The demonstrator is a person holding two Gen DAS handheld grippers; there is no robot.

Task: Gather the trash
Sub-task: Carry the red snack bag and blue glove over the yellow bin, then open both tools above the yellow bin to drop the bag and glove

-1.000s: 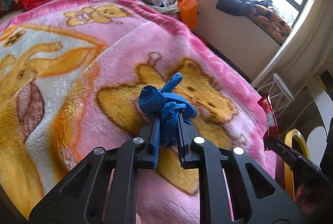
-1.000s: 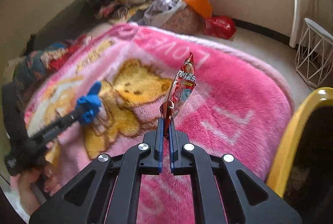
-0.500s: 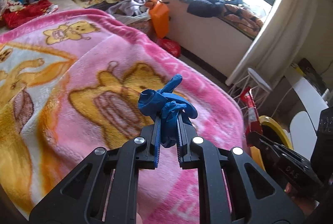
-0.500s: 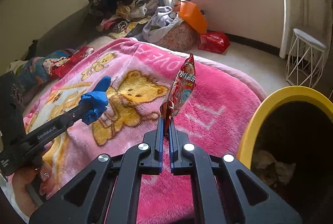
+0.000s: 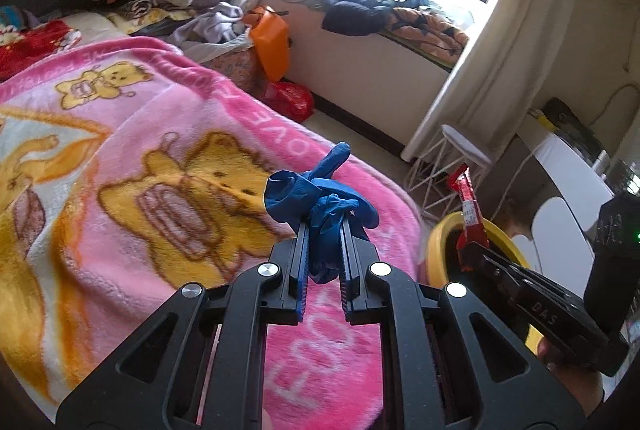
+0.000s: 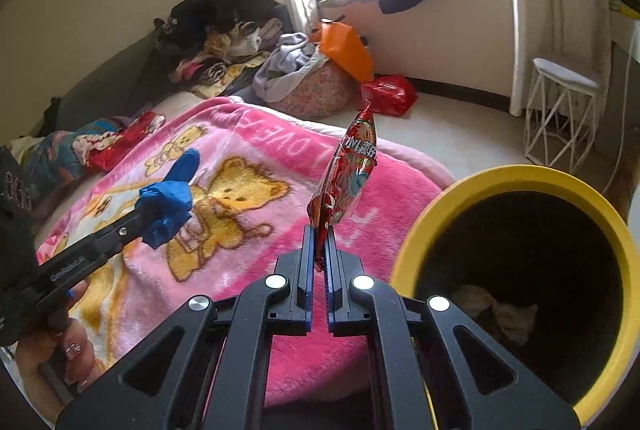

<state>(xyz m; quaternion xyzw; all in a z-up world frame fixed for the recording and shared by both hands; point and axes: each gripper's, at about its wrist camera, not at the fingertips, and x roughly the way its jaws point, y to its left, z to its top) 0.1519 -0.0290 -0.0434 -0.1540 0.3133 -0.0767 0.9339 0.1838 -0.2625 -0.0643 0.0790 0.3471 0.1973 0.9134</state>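
Observation:
My left gripper (image 5: 323,230) is shut on a crumpled blue glove (image 5: 316,202), held up over the pink bear blanket (image 5: 168,158). In the right wrist view the same blue glove (image 6: 168,198) shows at the left, over the blanket (image 6: 256,166). My right gripper (image 6: 319,234) is shut on a red snack wrapper (image 6: 348,170) that stands upright from its jaws, just left of the yellow-rimmed bin (image 6: 472,186). In the left wrist view the red wrapper (image 5: 470,206) hangs over the yellow bin (image 5: 436,246) at the right. The bin holds some crumpled paper at its dark bottom.
A white wire stool (image 6: 560,118) stands on the floor beyond the bin. A red bag (image 6: 388,94), an orange bag (image 6: 348,50) and a heap of clothes (image 6: 224,42) lie by the window wall. A person's hand (image 6: 60,354) grips the left tool.
Both grippers have moved right and up, off the middle of the blanket toward the yellow bin, each keeping its hold. The bin's mouth now fills far more of the right wrist view.

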